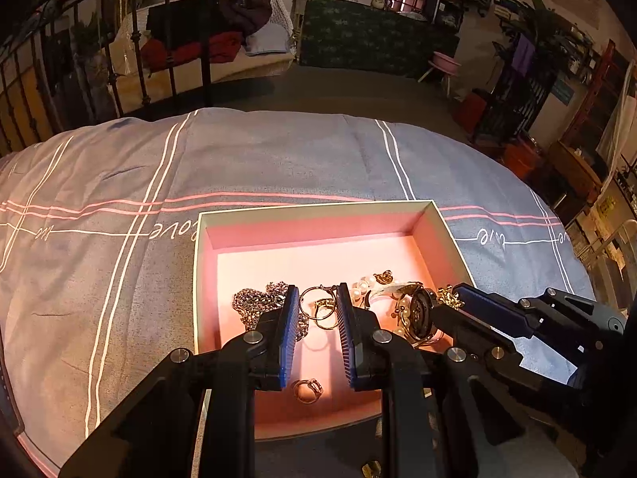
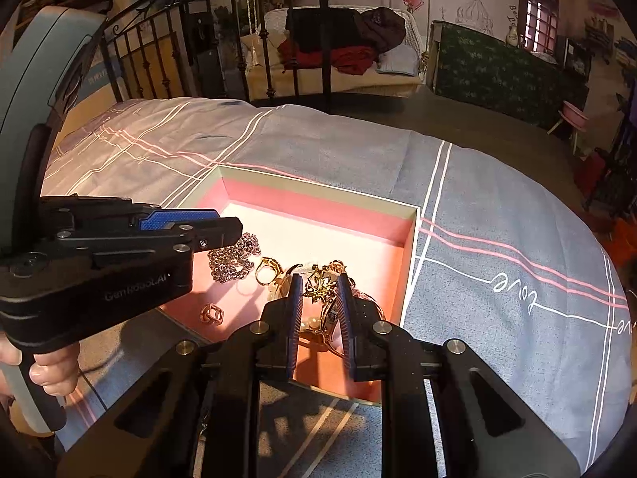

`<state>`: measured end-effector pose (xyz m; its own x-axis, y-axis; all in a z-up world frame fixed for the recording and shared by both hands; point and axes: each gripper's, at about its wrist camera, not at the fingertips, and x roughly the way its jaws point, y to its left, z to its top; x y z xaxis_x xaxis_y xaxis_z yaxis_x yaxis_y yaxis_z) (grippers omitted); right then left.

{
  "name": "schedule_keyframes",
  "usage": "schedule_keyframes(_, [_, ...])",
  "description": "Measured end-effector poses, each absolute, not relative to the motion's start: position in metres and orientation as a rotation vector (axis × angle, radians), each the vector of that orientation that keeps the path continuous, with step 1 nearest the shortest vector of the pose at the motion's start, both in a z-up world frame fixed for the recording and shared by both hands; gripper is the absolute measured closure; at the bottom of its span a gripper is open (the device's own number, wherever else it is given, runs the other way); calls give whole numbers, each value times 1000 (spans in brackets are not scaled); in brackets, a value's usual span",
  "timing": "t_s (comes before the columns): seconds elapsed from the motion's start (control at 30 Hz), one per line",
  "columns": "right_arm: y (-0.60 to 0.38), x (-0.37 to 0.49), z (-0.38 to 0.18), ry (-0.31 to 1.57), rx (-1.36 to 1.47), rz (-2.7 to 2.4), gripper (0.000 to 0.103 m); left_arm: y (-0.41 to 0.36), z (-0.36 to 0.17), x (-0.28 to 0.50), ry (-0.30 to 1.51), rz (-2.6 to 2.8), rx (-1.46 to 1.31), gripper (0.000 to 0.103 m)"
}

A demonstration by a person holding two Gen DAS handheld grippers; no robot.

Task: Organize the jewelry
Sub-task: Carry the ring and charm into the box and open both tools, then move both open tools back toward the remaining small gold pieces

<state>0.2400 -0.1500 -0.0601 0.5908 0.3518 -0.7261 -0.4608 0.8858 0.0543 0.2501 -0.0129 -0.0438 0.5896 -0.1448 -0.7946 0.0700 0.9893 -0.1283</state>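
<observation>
Sorting step, jewelry heaped in box (image 1: 434,231) on bed: left claw (image 1: 318,302) narrow, empty, over gold rings (image 1: 318,310); right claw (image 2: 318,290) narrow, empty, over gold tangle (image 2: 324,279); next needs closing on one piece.

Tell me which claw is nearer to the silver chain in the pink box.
Left. The left claw hangs right beside the silver chain, its left finger overlapping it in the left wrist view. The right claw is over the gold jewelry pile, further right.
</observation>
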Motion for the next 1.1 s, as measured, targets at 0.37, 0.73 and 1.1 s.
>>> schedule_keyframes(0.37, [-153,238,-64,827,-141,465,79,-11,-44,251,934,-116,-94,73])
schedule_keyframes(0.73, [-187,189,-68,788,-128,429,24,5,-18,199,816,-135,-77,21])
schedule_keyframes(1.1, [-177,124,-122,925,-153,539,23,-14,-75,143,942,-228,-53,24])
